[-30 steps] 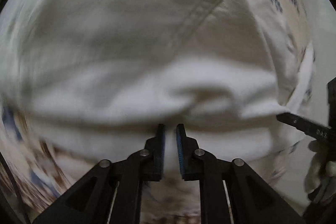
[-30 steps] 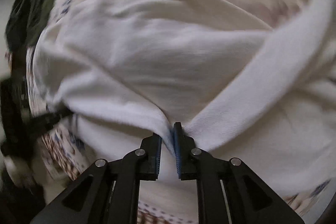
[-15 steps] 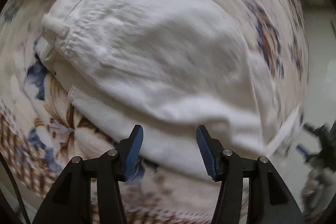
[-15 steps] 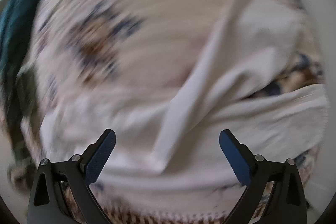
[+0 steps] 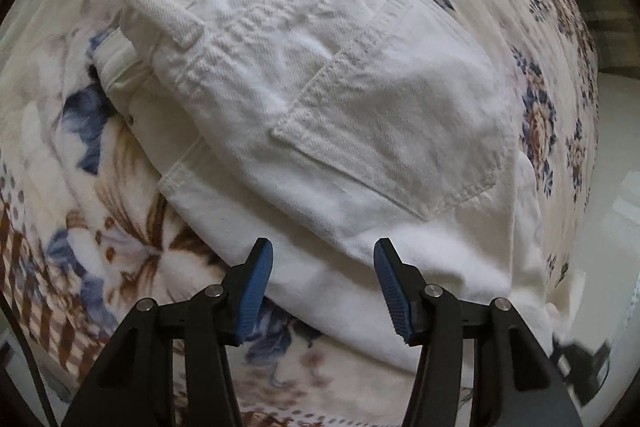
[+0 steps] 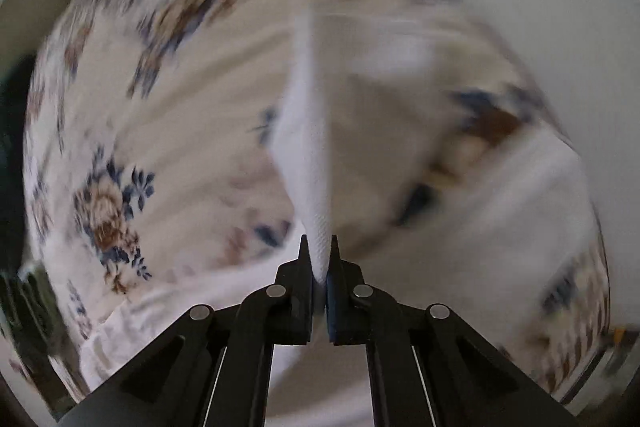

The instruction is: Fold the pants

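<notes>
White pants (image 5: 320, 99) lie folded in a thick bundle on a floral blanket (image 5: 100, 235), back pocket (image 5: 392, 131) facing up and waistband at the upper left. My left gripper (image 5: 323, 259) is open, its blue pads just above the bundle's near edge, holding nothing. In the blurred right wrist view, my right gripper (image 6: 319, 253) is shut on a narrow fold of the white pants (image 6: 310, 155), which rises away from the jaws as a taut ridge.
The floral blanket (image 6: 120, 147) covers the bed around the pants. The bed's edge and a pale floor (image 5: 616, 187) lie at the right in the left wrist view. A dark object (image 5: 580, 359) sits at that view's lower right.
Both grippers let go of the pants and opened. The left has stayed open and drawn back from the bundle. The right has shut again on a fold of the pants.
</notes>
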A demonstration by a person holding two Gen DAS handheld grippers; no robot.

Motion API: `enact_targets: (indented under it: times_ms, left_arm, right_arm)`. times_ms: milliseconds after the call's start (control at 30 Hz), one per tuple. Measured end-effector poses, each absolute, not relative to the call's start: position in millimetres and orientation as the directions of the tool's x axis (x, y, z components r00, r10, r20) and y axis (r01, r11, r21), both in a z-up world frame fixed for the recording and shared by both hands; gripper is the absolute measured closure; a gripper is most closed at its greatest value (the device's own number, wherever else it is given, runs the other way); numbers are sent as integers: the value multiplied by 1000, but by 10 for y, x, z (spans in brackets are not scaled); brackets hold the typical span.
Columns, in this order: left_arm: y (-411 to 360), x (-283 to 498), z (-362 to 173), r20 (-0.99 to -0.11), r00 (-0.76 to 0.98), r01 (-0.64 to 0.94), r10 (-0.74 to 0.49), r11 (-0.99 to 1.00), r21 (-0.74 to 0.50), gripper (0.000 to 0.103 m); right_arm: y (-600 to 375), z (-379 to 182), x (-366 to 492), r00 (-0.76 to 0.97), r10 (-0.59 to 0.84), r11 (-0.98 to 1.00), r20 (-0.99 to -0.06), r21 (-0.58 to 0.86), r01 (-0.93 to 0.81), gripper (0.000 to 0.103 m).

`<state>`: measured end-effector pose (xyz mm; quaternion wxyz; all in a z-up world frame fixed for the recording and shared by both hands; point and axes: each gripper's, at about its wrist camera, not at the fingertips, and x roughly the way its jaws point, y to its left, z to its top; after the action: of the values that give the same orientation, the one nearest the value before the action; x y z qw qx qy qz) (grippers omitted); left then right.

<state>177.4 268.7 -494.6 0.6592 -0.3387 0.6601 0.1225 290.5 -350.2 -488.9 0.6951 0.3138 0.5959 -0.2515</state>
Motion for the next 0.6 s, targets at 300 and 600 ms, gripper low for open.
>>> enact_targets:
  times_ms: [300, 600]
  left_arm:
    - [3041, 1765, -5030, -895, 258, -704, -363, 564, -431, 43]
    - [3524, 1752, -5082, -870, 352, -754, -345, 447, -482, 43]
  right_arm:
    - [-3505, -5605, 2191, 103, 249, 552, -963, 228, 802, 26]
    - [-2259, -5629, 2201, 199, 446, 561, -873, 446, 698, 20]
